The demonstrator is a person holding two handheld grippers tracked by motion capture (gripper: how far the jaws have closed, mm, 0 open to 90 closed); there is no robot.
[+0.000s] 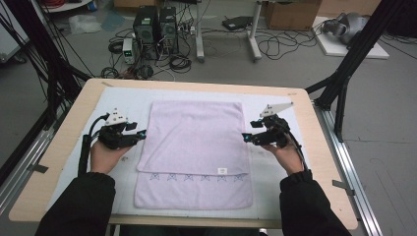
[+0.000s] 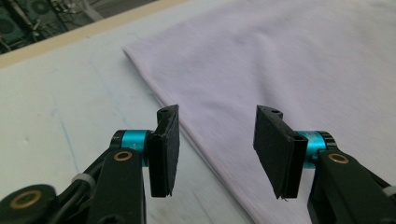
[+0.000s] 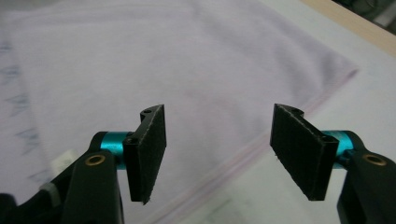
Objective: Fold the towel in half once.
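Nearest, the person's black sleeves come in from the bottom edge of the high view, one hand on each gripper. The left gripper [image 1: 141, 133] sits just off the left edge of the towel [image 1: 196, 147], its jaws pointing toward the cloth; in the left gripper view [image 2: 217, 144] the two black pads stand apart with nothing between them, and the towel's edge runs slantwise below the gap. The right gripper [image 1: 246, 137] mirrors it at the towel's right edge; in the right gripper view [image 3: 231, 154] its jaws are likewise parted and empty, above the towel's hemmed edge.

Between the two, the pale lilac towel lies flat on a white mat [image 1: 123, 101] that covers most of the tabletop [image 1: 64, 142]. It is folded once: the upper layer stops short of the near end, leaving a strip of the lower layer with a row of small stitched marks and a little white label [image 1: 222, 170].

Beyond the tabletop, computer towers [image 1: 156, 24] and loose cables [image 1: 275, 46] rest on the grey floor.
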